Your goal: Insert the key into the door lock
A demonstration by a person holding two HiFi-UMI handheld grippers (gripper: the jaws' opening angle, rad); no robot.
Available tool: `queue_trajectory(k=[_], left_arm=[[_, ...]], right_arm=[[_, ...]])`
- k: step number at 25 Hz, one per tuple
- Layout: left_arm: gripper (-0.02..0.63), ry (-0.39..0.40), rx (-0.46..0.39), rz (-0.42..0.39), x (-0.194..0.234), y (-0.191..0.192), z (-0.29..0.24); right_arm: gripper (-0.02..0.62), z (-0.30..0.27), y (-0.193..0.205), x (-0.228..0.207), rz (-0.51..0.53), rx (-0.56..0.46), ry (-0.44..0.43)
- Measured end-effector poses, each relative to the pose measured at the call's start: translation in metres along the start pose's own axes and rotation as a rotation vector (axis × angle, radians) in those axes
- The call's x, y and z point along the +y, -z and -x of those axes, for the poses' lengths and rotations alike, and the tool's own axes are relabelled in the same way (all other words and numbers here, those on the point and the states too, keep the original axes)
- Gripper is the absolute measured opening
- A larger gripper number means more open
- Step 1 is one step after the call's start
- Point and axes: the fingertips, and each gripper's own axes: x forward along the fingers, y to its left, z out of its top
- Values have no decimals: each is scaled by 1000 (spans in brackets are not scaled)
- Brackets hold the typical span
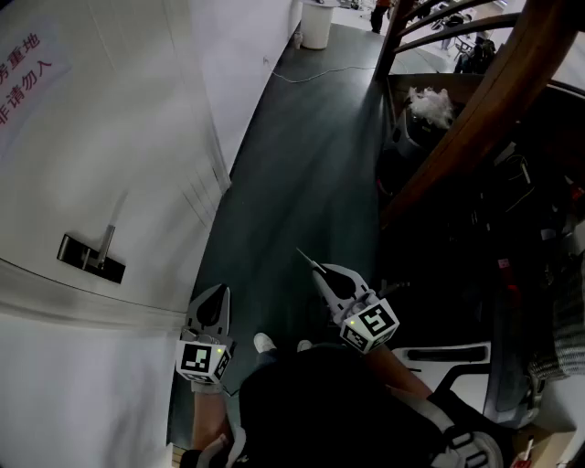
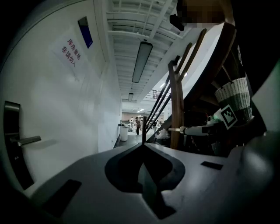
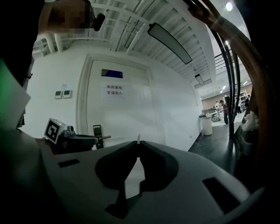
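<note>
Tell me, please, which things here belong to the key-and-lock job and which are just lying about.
For the job:
- key, gripped in the right gripper
- lock
- door

Just about:
- bin
- stair rail
- notice on the door
- left gripper, shut and empty

Floor (image 1: 311, 155): dark open lane from centre frame to the top, free.
Door (image 1: 101, 137): flat barrier filling the left.
Lock plate (image 1: 90, 259), lever (image 1: 108, 238): project from it at mid-left.
Wooden stair rail (image 1: 475, 110): slants across the right, closing that side.
Bin (image 1: 317, 23): top centre, far off.
Left gripper (image 1: 218, 291): lower centre, between right gripper (image 1: 320, 270) and the plate.
</note>
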Motion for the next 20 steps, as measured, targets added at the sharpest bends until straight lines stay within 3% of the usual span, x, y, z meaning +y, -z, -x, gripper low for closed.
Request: queue_trajectory(k=[20], left_arm=[[8, 9, -44, 11, 92, 9, 5]], right_arm=[[32, -85, -3, 35, -13, 1, -2]])
